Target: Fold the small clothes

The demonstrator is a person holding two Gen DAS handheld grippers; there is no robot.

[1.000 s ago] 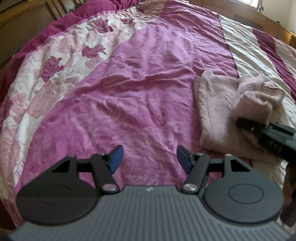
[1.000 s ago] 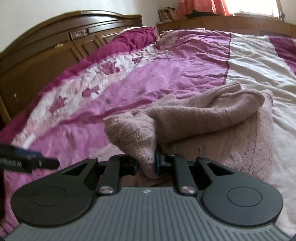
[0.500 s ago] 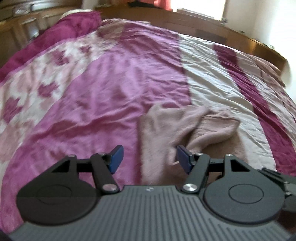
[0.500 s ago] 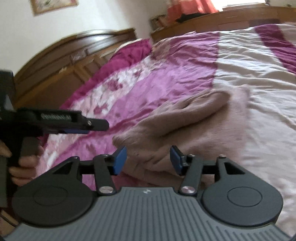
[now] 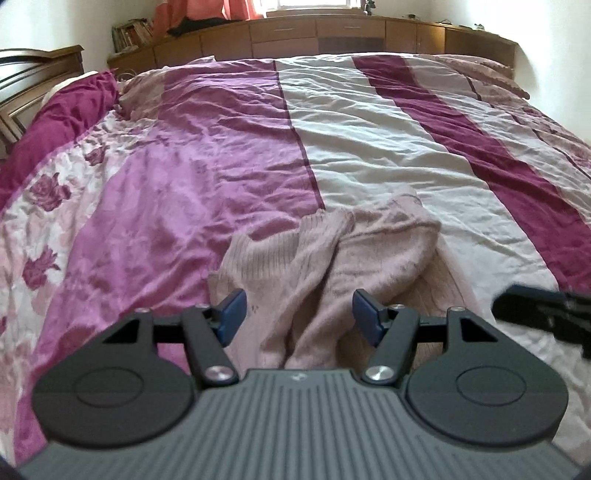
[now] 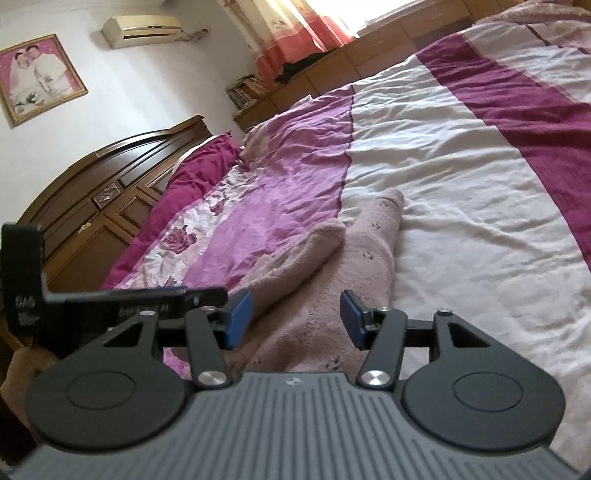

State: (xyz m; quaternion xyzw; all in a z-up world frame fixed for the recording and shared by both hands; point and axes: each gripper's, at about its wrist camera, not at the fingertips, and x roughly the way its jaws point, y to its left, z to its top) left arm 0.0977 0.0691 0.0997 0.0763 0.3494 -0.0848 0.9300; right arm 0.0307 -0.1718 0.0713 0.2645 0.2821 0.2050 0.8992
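Observation:
A small pale pink knitted garment [image 5: 332,266] lies partly folded on the bed, a sleeve laid across its body. It also shows in the right wrist view [image 6: 317,288]. My left gripper [image 5: 299,317] is open and empty, hovering over the garment's near edge. My right gripper [image 6: 295,314] is open and empty, just above the garment's near part. The right gripper shows as a dark bar at the right edge of the left wrist view [image 5: 543,306]. The left gripper shows at the left of the right wrist view [image 6: 110,299].
The bedspread [image 5: 369,129] has magenta, white and maroon stripes and a rose print on the left. A dark wooden headboard [image 6: 96,199] stands at the left. Low wooden cabinets [image 5: 332,33] run along the far side under the window.
My right gripper has opened and let go of the garment's sleeve, then drawn back. My left gripper has swung right and now faces the garment. The sleeve now rests on the garment.

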